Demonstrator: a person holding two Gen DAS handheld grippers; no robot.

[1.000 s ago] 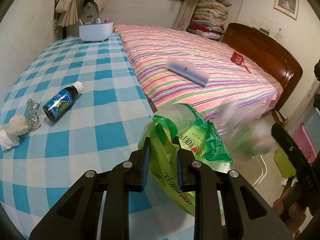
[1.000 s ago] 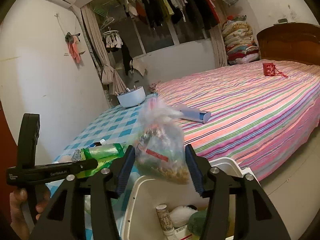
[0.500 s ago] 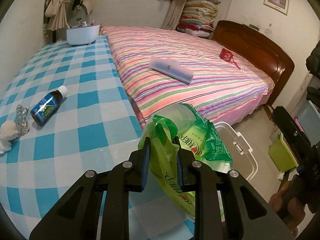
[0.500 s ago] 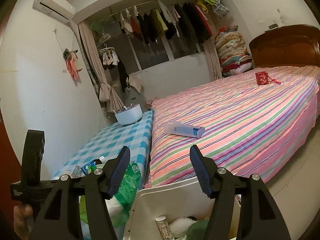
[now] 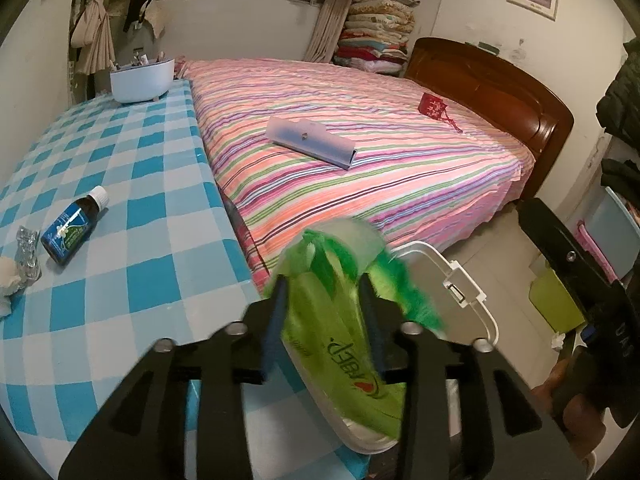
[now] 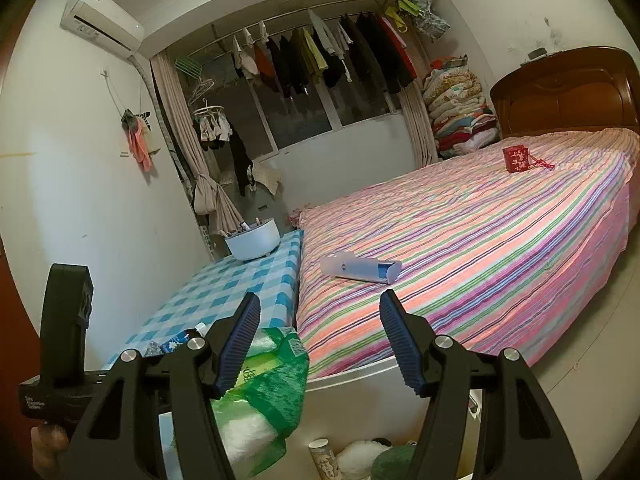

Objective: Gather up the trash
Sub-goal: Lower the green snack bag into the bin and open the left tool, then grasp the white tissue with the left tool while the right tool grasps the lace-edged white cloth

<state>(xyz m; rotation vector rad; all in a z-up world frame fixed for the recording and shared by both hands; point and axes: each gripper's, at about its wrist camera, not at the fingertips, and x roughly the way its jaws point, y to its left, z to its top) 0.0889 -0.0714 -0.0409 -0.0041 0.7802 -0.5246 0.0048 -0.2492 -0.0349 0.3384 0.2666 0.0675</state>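
Note:
A green plastic bag [image 5: 340, 344] hangs blurred between the fingers of my left gripper [image 5: 322, 284], whose jaws are opening; the pads stand off its sides. It is over the near edge of a white bin [image 5: 452, 280] on the floor beside the checked table [image 5: 132, 240]. In the right wrist view the same bag [image 6: 272, 376] droops at the bin's left rim [image 6: 360, 376]. My right gripper [image 6: 318, 308] is open above the bin with nothing between its fingers. A dark bottle [image 5: 74, 226], crumpled foil [image 5: 26, 252] and a white wad [image 5: 6, 280] lie on the table.
A striped bed [image 5: 380, 168] carries a pale blue case [image 5: 312, 142] and a red box [image 5: 432, 104]. A white bowl [image 5: 142, 80] stands at the table's far end. The bin holds a paper tube [image 6: 324, 456] and soft lumps. A hand [image 5: 576, 420] holds the right gripper.
My left jaws, shut on the green bag before, have spread and the bag now blurs downward. The clear bag of scraps between my right jaws a second ago is gone.

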